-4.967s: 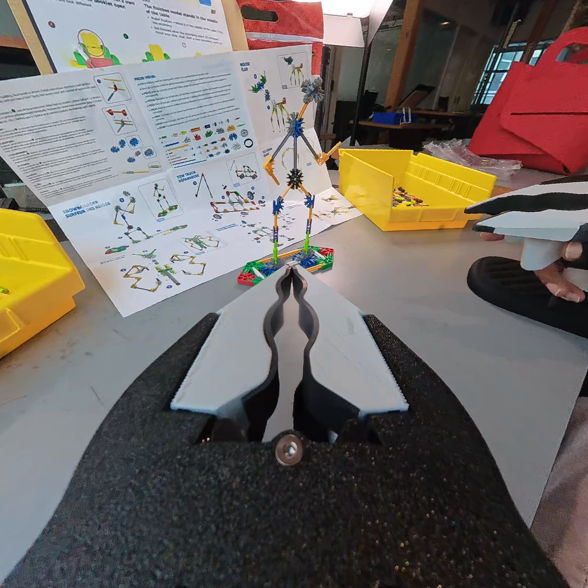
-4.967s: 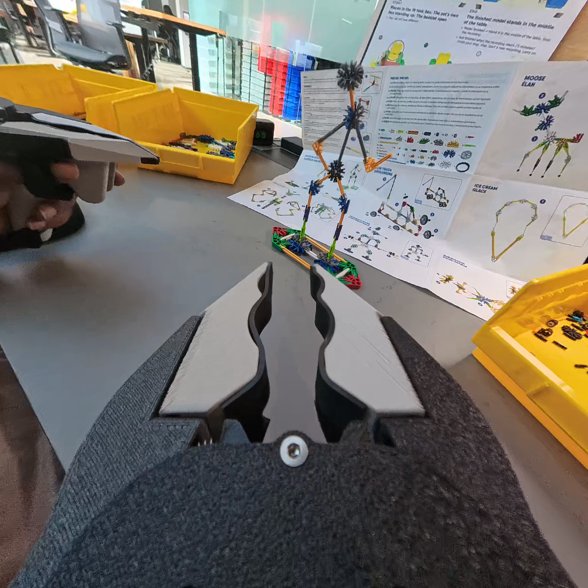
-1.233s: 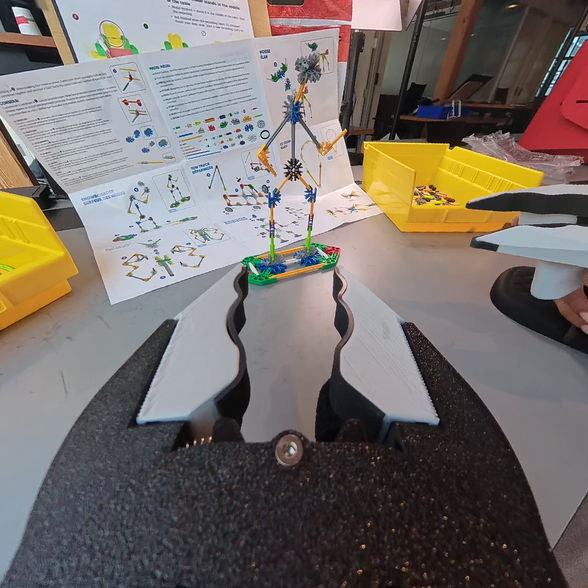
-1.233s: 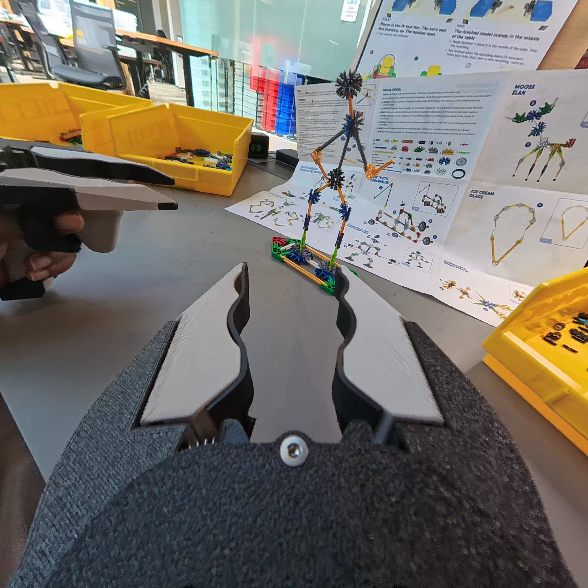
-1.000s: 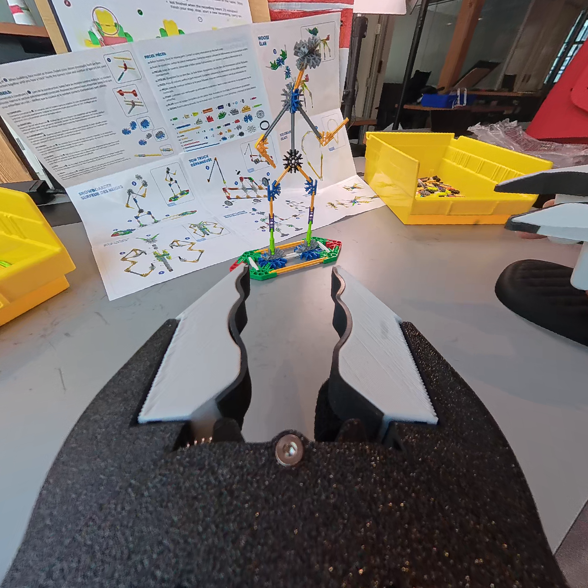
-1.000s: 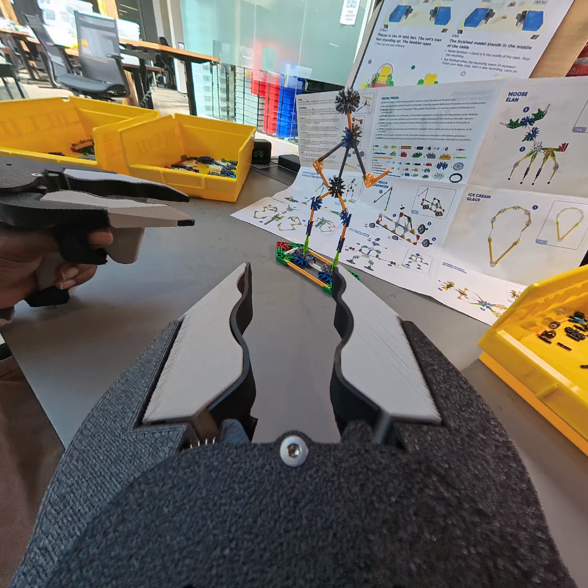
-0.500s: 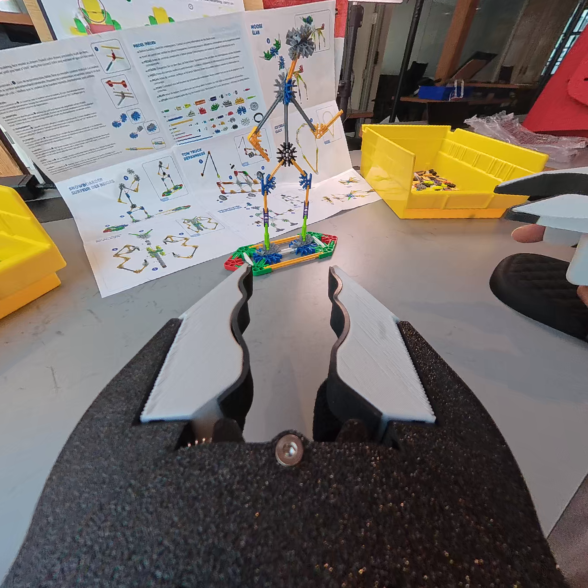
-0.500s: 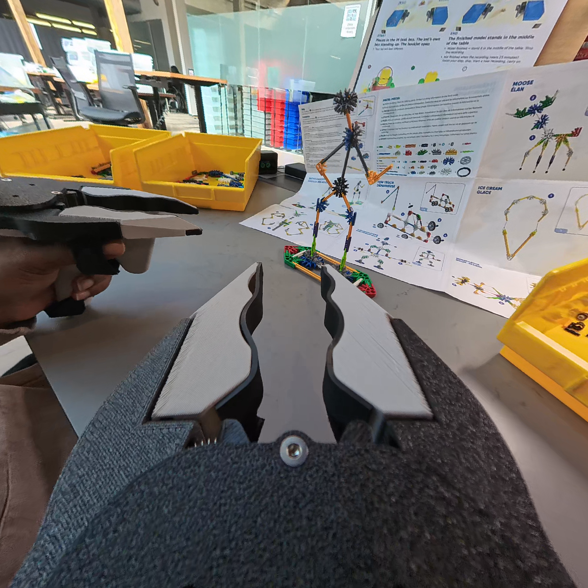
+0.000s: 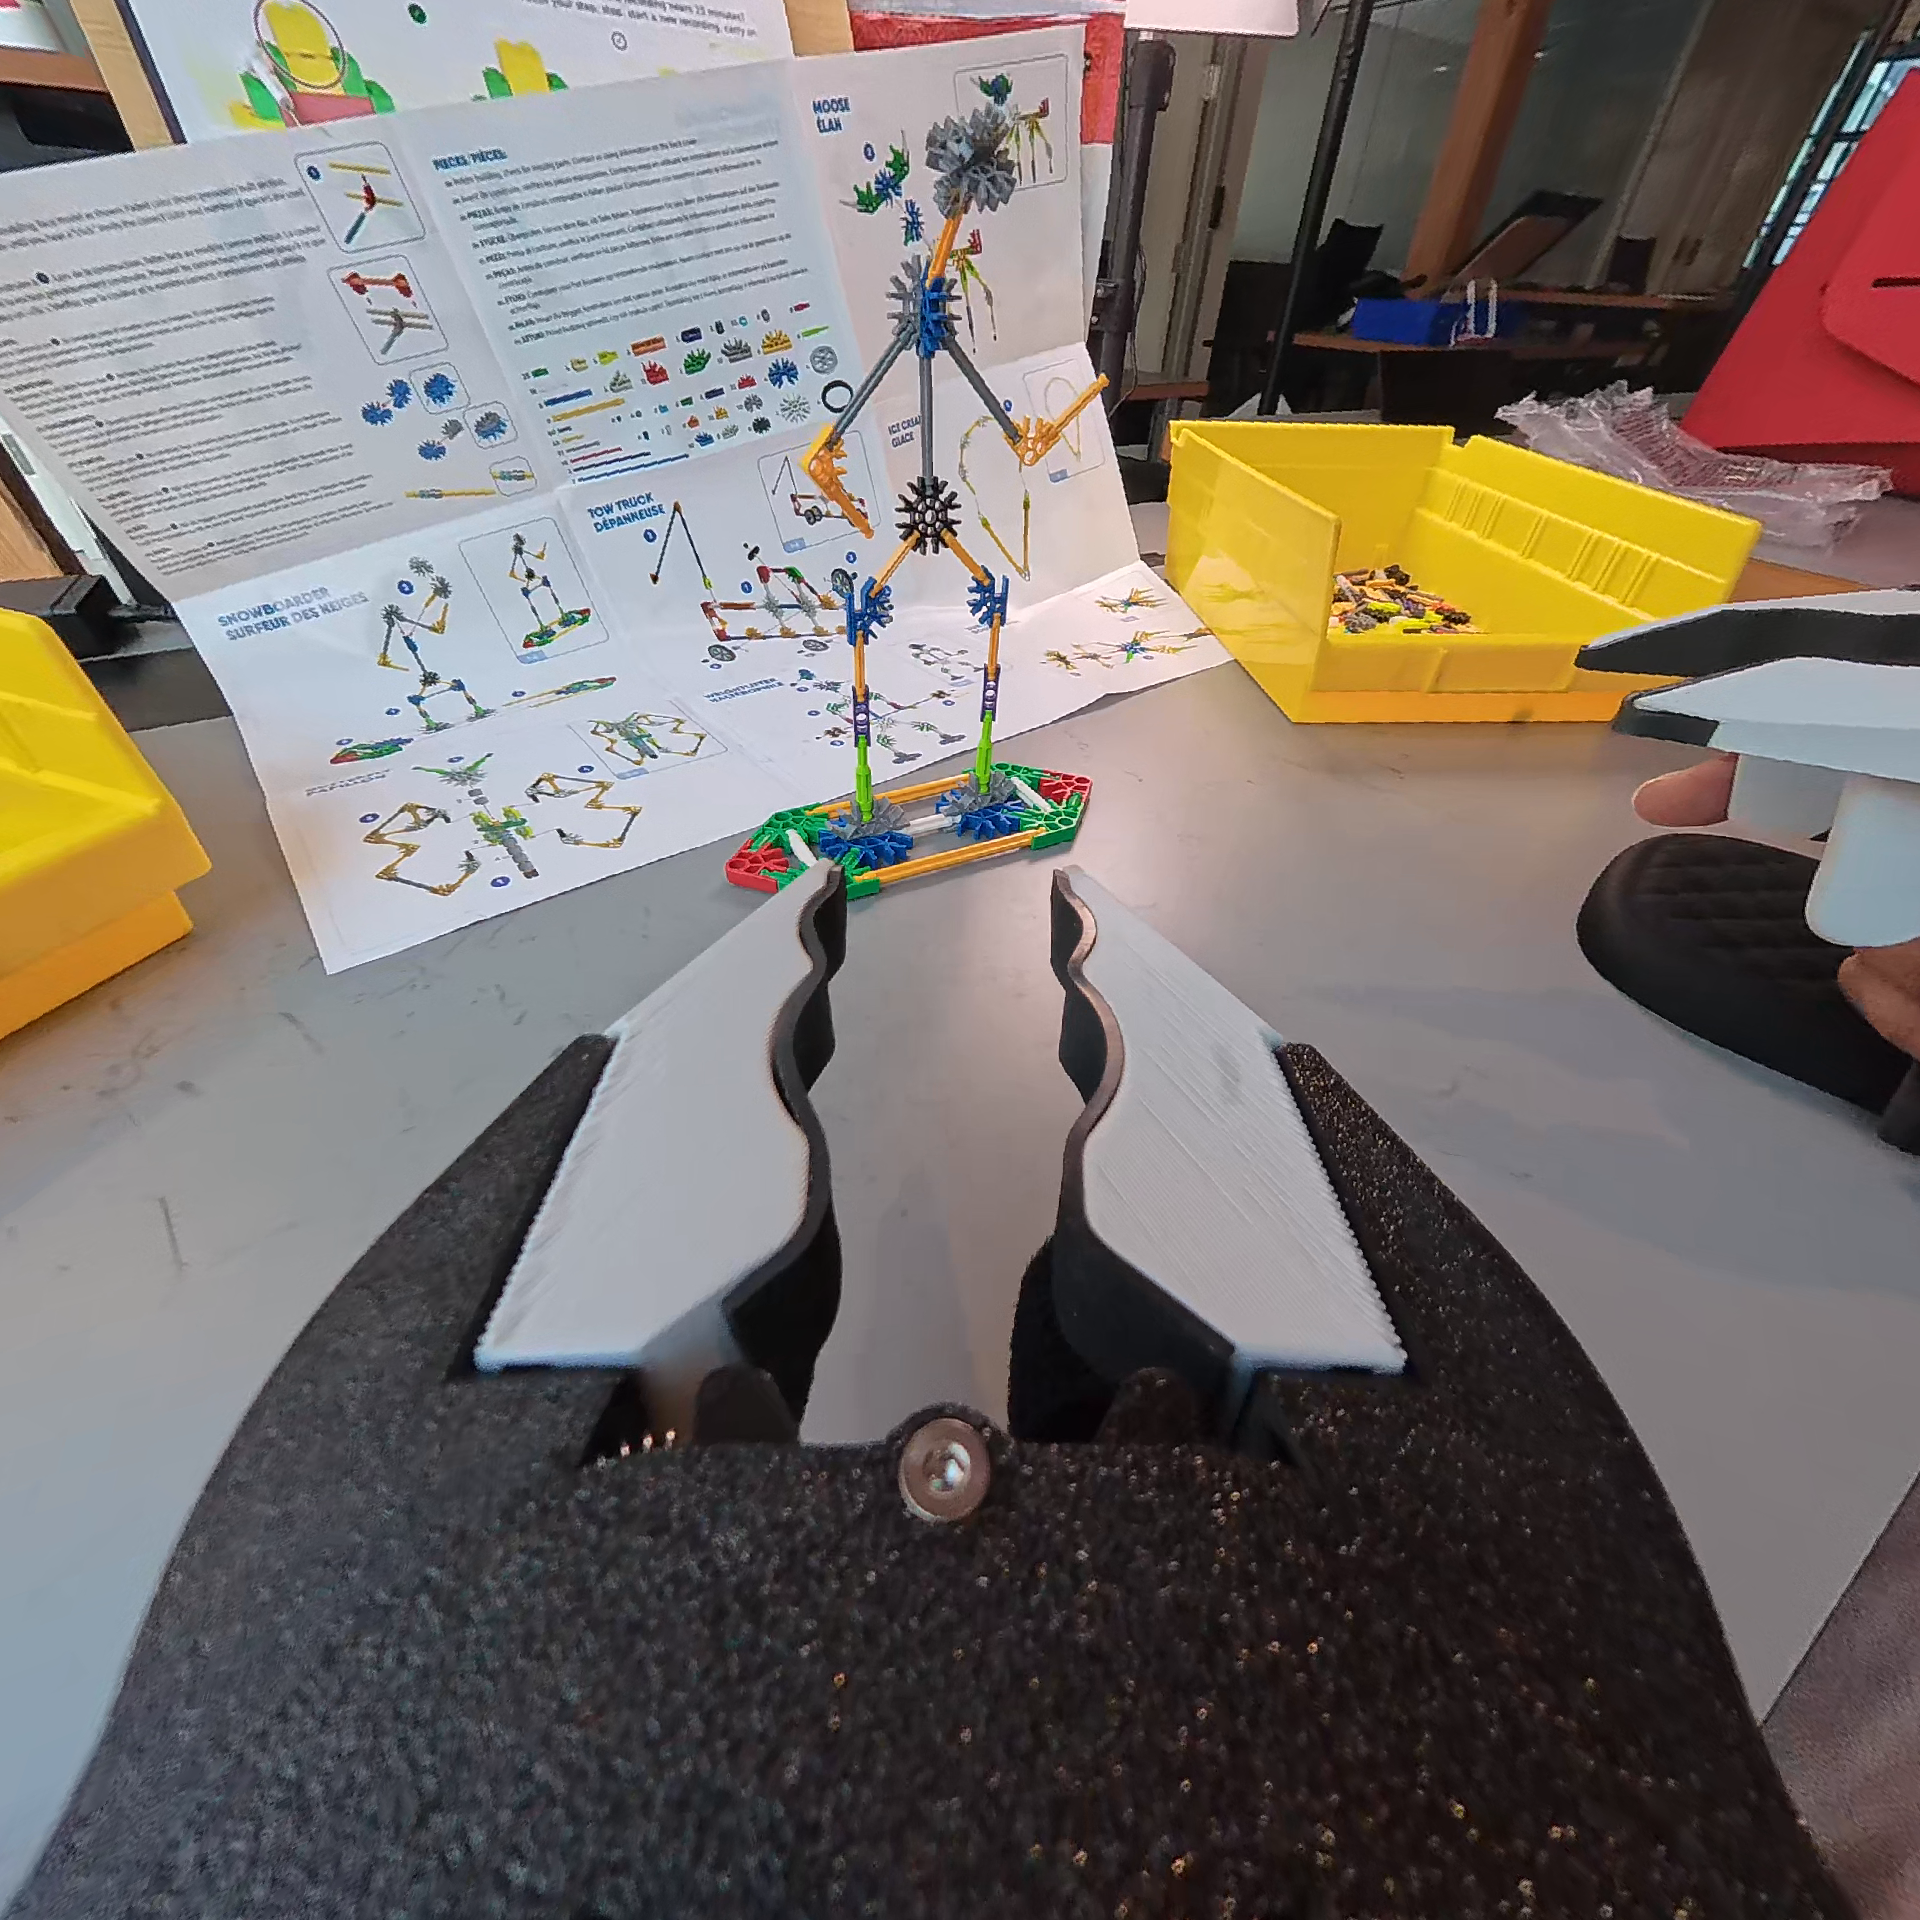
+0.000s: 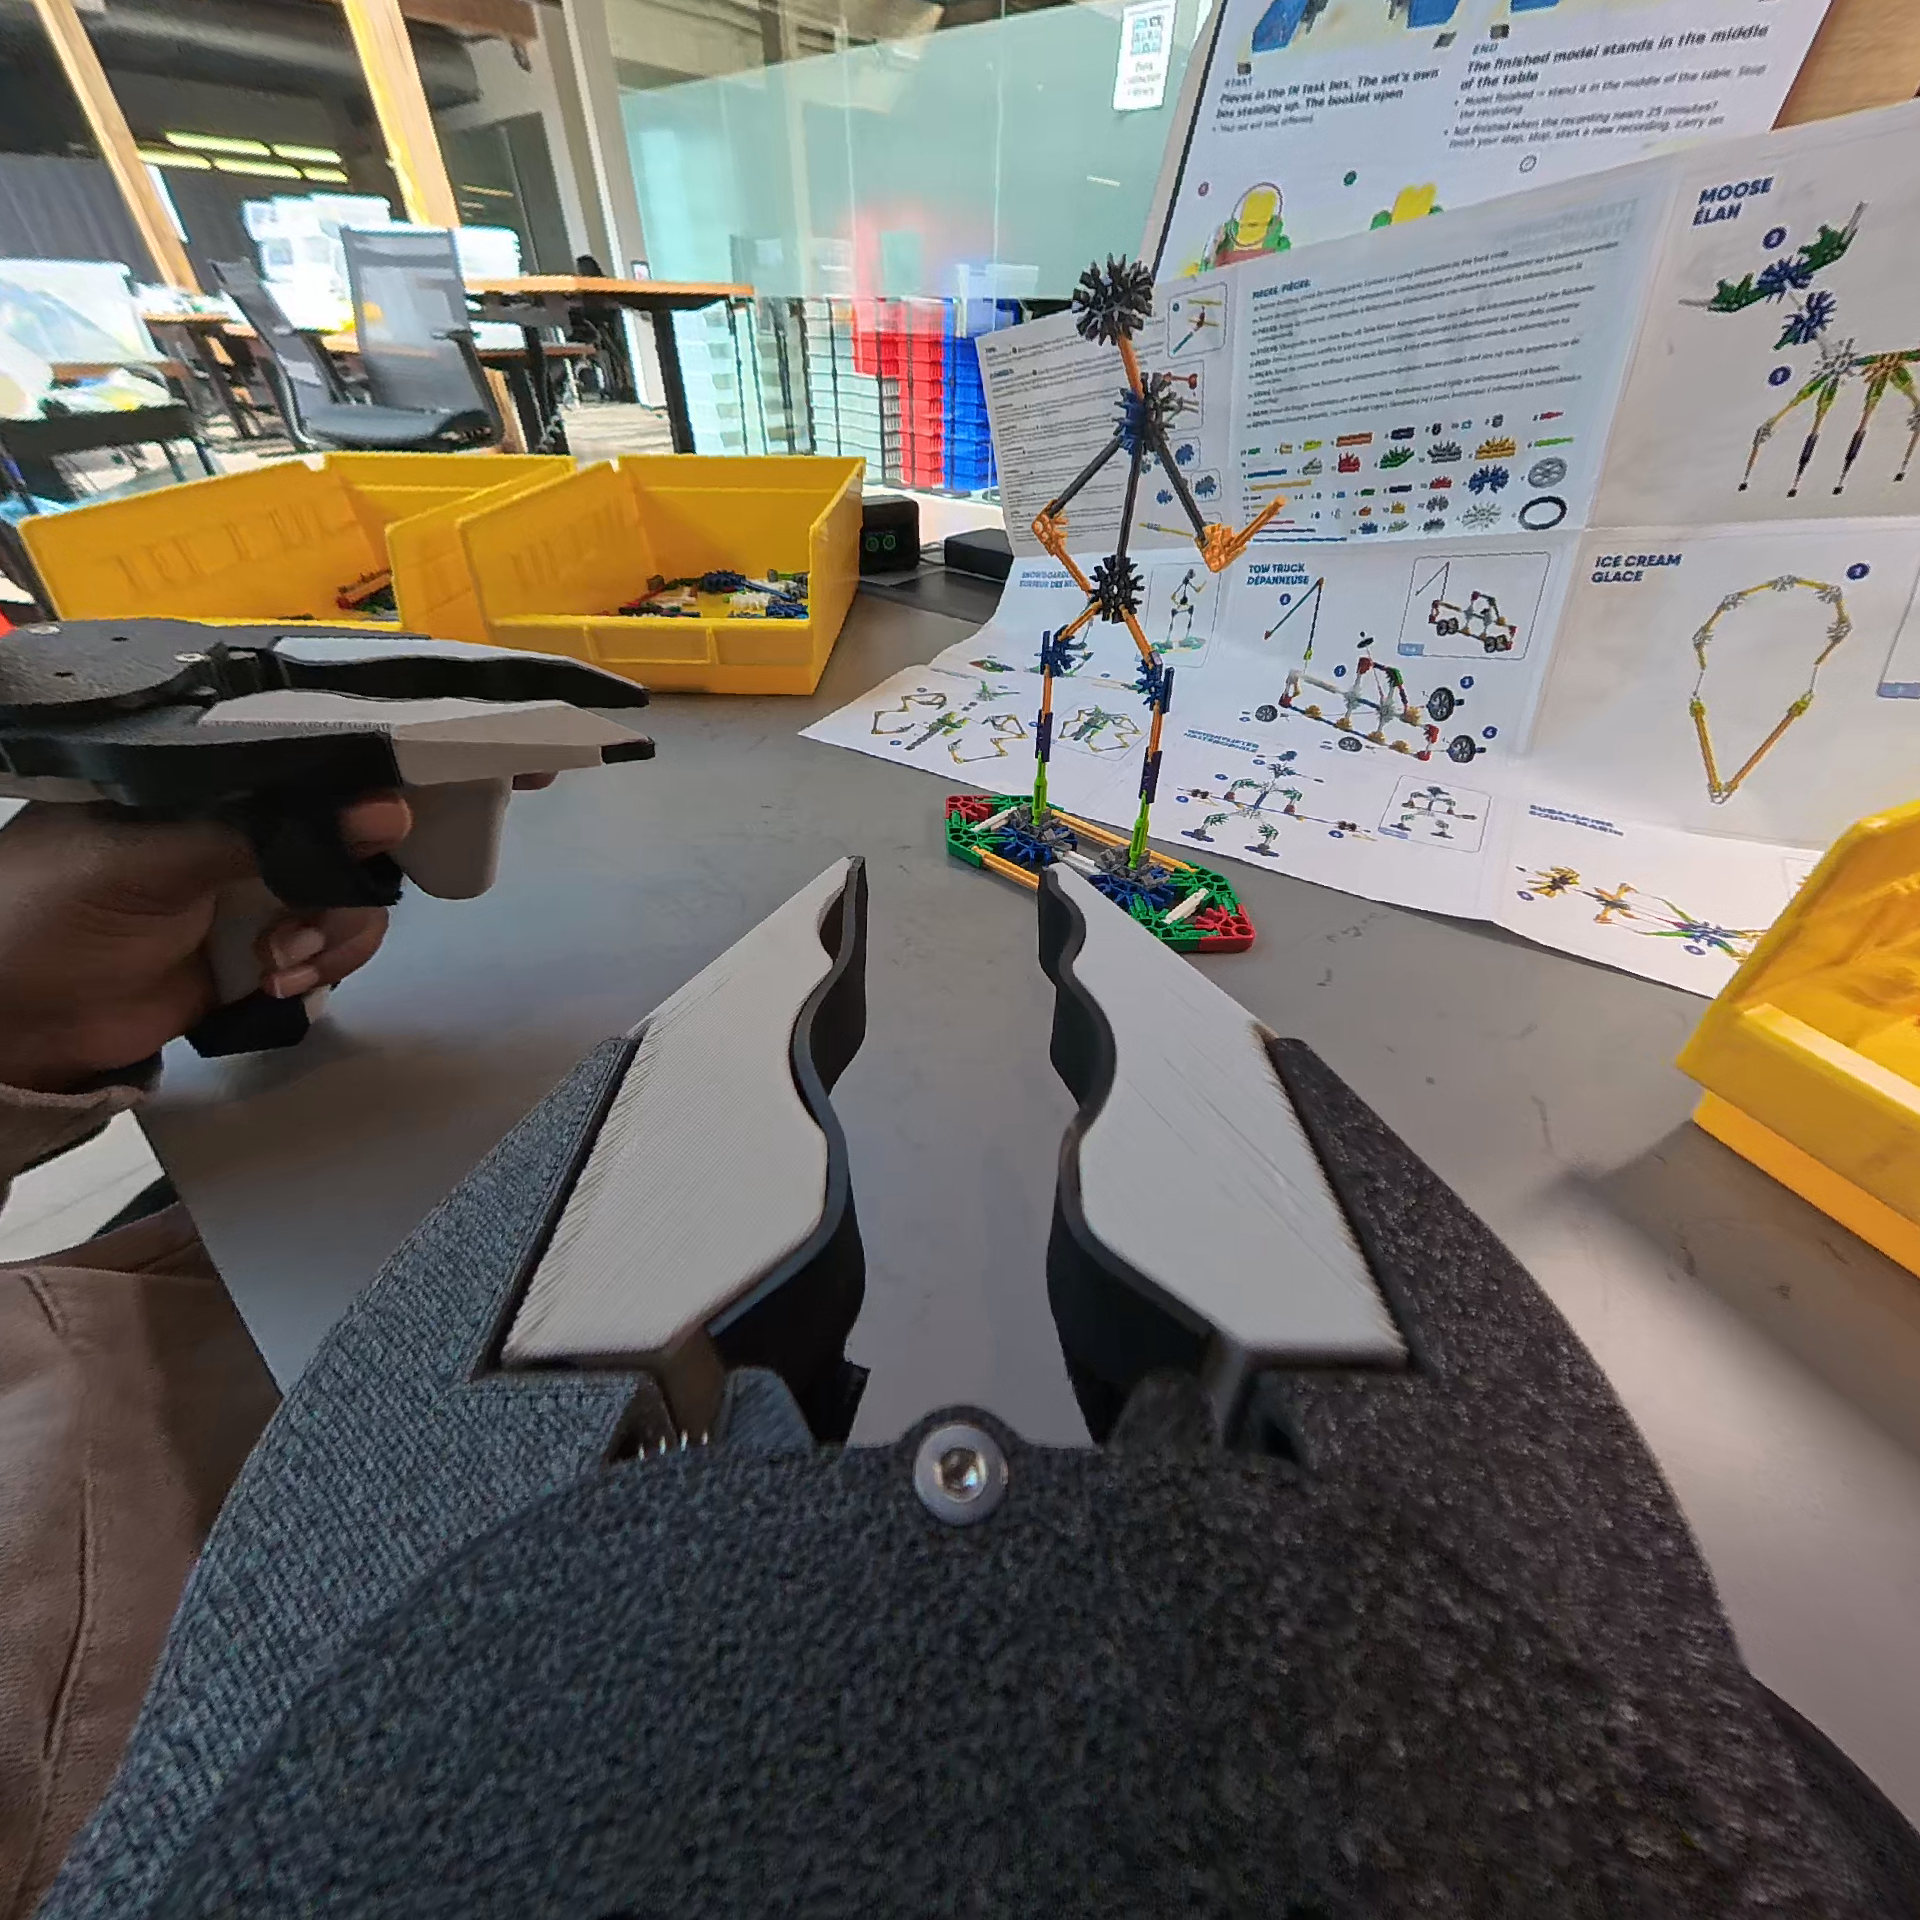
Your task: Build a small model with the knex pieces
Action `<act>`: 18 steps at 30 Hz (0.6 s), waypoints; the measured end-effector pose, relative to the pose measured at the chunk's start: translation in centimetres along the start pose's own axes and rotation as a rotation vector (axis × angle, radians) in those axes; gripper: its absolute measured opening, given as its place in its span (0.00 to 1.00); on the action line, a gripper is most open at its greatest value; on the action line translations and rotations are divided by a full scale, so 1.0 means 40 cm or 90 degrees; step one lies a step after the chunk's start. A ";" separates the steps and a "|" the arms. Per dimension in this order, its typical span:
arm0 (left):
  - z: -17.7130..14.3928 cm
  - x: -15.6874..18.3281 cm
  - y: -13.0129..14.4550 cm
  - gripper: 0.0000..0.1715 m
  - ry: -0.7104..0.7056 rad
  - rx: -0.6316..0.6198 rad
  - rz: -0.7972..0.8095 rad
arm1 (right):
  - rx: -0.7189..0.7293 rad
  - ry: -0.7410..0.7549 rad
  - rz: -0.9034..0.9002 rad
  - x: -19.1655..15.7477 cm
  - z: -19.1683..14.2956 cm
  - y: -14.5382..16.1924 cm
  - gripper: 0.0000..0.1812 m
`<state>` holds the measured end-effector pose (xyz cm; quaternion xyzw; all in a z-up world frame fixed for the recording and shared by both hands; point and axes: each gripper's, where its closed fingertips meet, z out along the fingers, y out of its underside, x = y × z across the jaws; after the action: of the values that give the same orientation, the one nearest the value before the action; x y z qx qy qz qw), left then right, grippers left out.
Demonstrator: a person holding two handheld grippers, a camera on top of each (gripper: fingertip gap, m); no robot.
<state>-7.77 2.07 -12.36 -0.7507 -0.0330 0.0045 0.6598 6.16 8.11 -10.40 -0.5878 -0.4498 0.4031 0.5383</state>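
A stick figure model [image 9: 925, 520] of coloured rods and connectors stands upright on a flat green, red and orange base [image 9: 914, 831] on the grey table; it also shows in the right wrist view [image 10: 1117, 592]. My left gripper [image 9: 945, 894] is open and empty, its tips just short of the base. My right gripper [image 10: 951, 883] is open and empty, its tips close to the base [image 10: 1101, 873]. Each gripper shows in the other's view, the right one [image 9: 1766, 675] at the right edge, the left one [image 10: 416, 717] at the left, held by a hand.
A folded instruction sheet [image 9: 436, 436] stands behind the model and lies under its far side. A yellow bin [image 9: 1455, 561] with loose pieces is at the right, another yellow bin [image 9: 62, 810] at the left. In the right wrist view, yellow bins [image 10: 644, 571] sit far left and one [image 10: 1818, 1039] near right.
Five seconds ago my left gripper was shut and my right one nearly shut; both then opened wide. Over the last second both jaws narrowed slightly and both grippers drew back a little.
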 end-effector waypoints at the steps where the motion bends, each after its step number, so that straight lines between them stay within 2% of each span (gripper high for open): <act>1: 0.001 -0.002 -0.001 0.22 0.000 0.000 -0.001 | -0.001 0.000 0.003 0.001 0.001 0.000 0.17; 8: 0.003 0.013 0.004 0.21 0.012 -0.002 -0.001 | -0.011 -0.010 -0.005 -0.001 0.012 -0.003 0.17; 11: -0.005 0.012 -0.009 0.21 0.006 0.002 0.020 | -0.012 -0.030 -0.022 -0.005 0.018 -0.027 0.17; 14: -0.015 -0.013 -0.065 0.20 -0.014 0.019 0.072 | 0.010 -0.066 -0.044 0.013 0.029 -0.105 0.15; 18: -0.026 -0.039 -0.199 0.20 -0.003 0.045 0.140 | -0.005 -0.064 -0.135 0.085 0.082 -0.209 0.15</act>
<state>-9.60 1.96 -4.41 -0.7258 0.0477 0.0798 0.6816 3.15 12.40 -2.35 -0.5180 -0.5373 0.3714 0.5524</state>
